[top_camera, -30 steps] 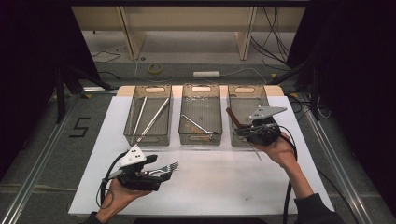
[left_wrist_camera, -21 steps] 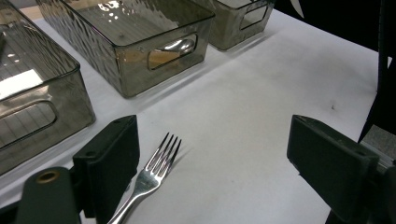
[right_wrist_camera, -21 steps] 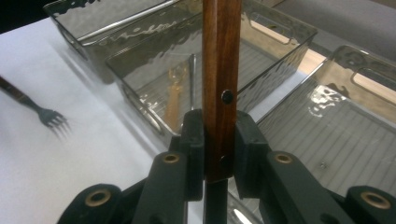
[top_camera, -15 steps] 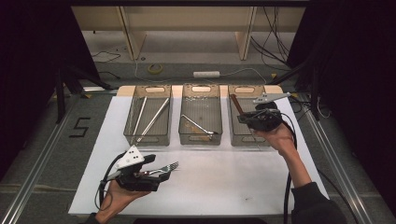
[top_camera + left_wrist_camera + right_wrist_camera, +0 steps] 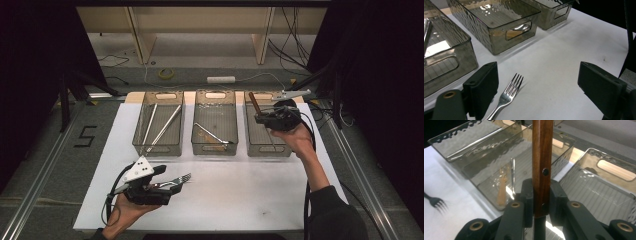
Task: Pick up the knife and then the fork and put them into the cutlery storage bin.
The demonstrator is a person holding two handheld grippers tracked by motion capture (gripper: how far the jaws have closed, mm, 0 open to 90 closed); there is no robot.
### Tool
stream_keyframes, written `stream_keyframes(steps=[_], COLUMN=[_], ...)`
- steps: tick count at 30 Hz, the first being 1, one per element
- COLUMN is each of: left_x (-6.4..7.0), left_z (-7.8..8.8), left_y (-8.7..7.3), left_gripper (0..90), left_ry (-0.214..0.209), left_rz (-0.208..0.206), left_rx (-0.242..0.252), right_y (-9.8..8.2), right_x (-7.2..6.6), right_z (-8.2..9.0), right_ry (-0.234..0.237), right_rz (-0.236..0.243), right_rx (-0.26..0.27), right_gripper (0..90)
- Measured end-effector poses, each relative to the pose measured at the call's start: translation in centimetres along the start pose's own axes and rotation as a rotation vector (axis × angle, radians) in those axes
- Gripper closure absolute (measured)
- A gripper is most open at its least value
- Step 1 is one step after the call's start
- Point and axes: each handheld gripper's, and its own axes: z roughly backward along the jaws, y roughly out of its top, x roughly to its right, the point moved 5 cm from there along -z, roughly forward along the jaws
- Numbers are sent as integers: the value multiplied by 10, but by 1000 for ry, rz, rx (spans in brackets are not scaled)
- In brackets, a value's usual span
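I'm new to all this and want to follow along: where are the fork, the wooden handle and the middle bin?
fork (image 5: 509,93), left gripper view, on the neck just below its tines.
wooden handle (image 5: 542,152), right gripper view, on the brown shaft above the rivet.
middle bin (image 5: 215,148), high view, on its near wall.

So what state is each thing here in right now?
Left tool: open, around the fork.
Fork: flat on the white mat, not gripped.
Right tool: shut on the wooden handle.
Wooden handle: clamped, above the right bin.
Right bin: holds nothing.
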Motion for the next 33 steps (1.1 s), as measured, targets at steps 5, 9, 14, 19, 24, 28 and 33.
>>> stream_keyframes(steps=[5,9,14,19,24,28,33], left_x=[0,0,1,1,1,1,0], left_z=[0,0,-1,-1,-1,-1,-1], left_y=[0,0,-1,-1,-1,-1,-1], left_gripper=[164,163,164,164,164,164,163], left_ry=[1,2,1,4,2,2,4], left_rz=[1,-5,-10,-15,-12,-14,-15], left_rx=[3,-1,-5,-6,-6,-7,-6], right_y=[6,12,18,22,23,23,22], right_x=[9,14,21,28,34,36,38], right_z=[-4,-7,-11,-18,-24,-30,-36], right_ry=[-12,-31,-61,-81,-112,-129,-145], right_rz=[-31,-43,-57,-72,-76,-92,-92], right_rx=[0,4,3,6,-1,3,7], right_gripper=[773,773,773,773,773,772,772])
